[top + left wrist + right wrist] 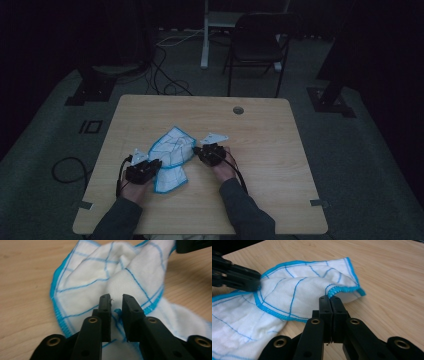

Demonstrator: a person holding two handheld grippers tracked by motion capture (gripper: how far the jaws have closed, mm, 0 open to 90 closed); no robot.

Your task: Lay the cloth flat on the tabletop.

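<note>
A white cloth (172, 150) with thin blue check lines and a bright blue hem lies crumpled in the middle of the wooden table (265, 170). My left gripper (156, 165) is at the cloth's near left part. In the left gripper view its jaws (116, 298) stand a little apart above the cloth (100, 272), and the fabric shows through the gap. My right gripper (196, 149) is at the cloth's right edge. Its jaws (330, 298) are pressed together on the curled blue hem of the cloth (294, 290). The left gripper's tip (239, 277) rests on the fabric farther off.
A round cable hole (238, 110) sits near the table's far edge. Beyond the table stand a dark folding chair (257, 45) and a white stand (205, 35), with cables (165, 82) on the grey floor. Bare wood lies to the right of the cloth.
</note>
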